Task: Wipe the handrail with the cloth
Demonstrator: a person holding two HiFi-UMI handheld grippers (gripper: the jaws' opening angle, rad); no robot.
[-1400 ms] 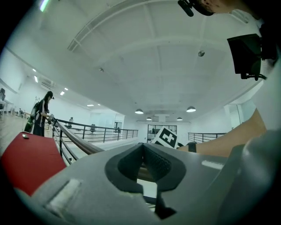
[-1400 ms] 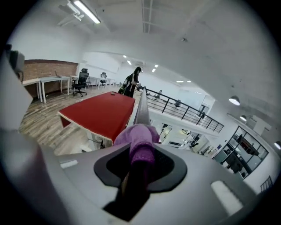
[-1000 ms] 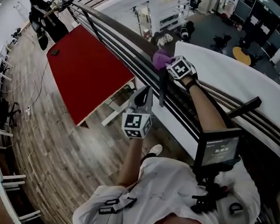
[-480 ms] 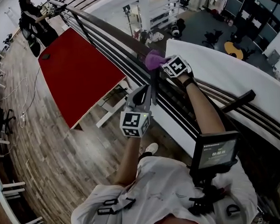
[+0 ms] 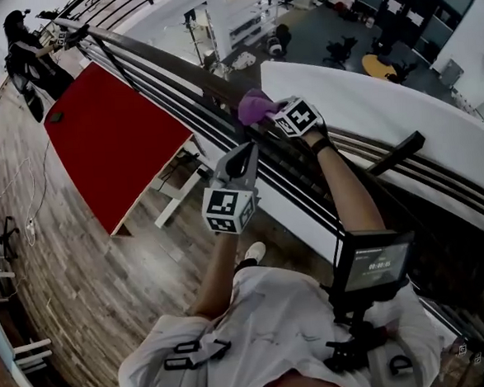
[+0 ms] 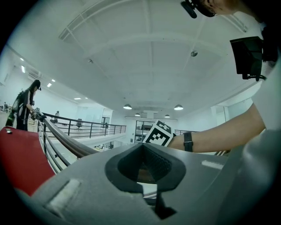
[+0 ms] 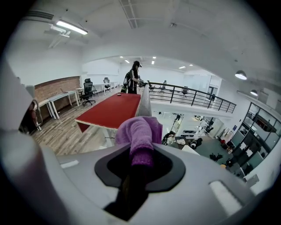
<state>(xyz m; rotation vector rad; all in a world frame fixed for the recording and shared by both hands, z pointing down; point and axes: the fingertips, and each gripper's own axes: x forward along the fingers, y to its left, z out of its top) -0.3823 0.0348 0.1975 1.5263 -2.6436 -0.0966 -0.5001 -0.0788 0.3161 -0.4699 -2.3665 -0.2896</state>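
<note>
Head view, looking steeply down over a balcony edge. The dark handrail [image 5: 185, 68] ran diagonally from upper left to right, w/ thinner rails below it. The right claw [image 5: 271, 116] sat on top of the rail, its marker cube [image 5: 296, 117] facing up. A purple cloth [image 5: 255, 107] was bunched at the claw's front and rested on the rail.

Right gripper view: the right claw [image 7: 141, 160] was clamped on the cloth [image 7: 138, 132], one fold pinched btwn the jaws and the rest bulging out ahead. The handrail [image 7: 143, 103] led straight away from the cloth toward a distant person [image 7: 133, 77] standing at the rail.

The left claw [image 5: 244, 157] was held lower and nearer the body, just beside the under-rails; contact w/ them could not be told. Its marker cube [image 5: 228, 210] faced the camera.

Left gripper view: the left claw [image 6: 142, 151] had its jaws together w/ nothing btwn them. It pointed upward, toward the ceiling and the right forearm w/ its wristwatch [image 6: 188, 141].

A red worktop [image 5: 114, 139] stood on the wooden floor [image 5: 82, 266] left of the rail, w/ a small dark item [image 5: 55, 117] on it, too small to identify. A small screen [image 5: 377, 260] hung at the wearer's chest.
</note>
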